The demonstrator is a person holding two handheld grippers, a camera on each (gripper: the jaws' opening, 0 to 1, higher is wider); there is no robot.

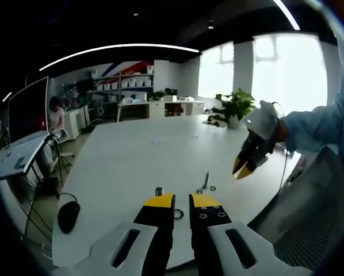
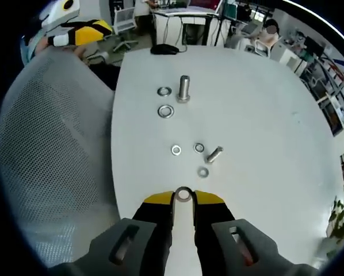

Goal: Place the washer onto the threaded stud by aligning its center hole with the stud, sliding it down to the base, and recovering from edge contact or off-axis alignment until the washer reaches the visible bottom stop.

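Table (image 2: 258,103): big white top with much bare room toward the far side; its near edge runs just left of the parts, beside a mesh chair (image 2: 51,149).
Left gripper (image 2: 83,31): hovers off the table edge by the chair, well apart from the parts; in the left gripper view its jaws stand slightly parted with nothing between them.
Right gripper (image 2: 183,198): jaws pinched on a washer (image 2: 184,195) held at the tips, hole showing; it sits above the near table, short of the loose parts.
Stud (image 2: 184,88): the large one stands upright far up the table, two washers just beside it; no washer is on it yet.
Small bolt (image 2: 214,154): lies on its side, three small washers scattered near.
Step, as I judge: carry the held washer to the upright stud, hole centred over its tip, flat and level, then lower.
Care: pass above the small parts; keep off the table edge on the left.
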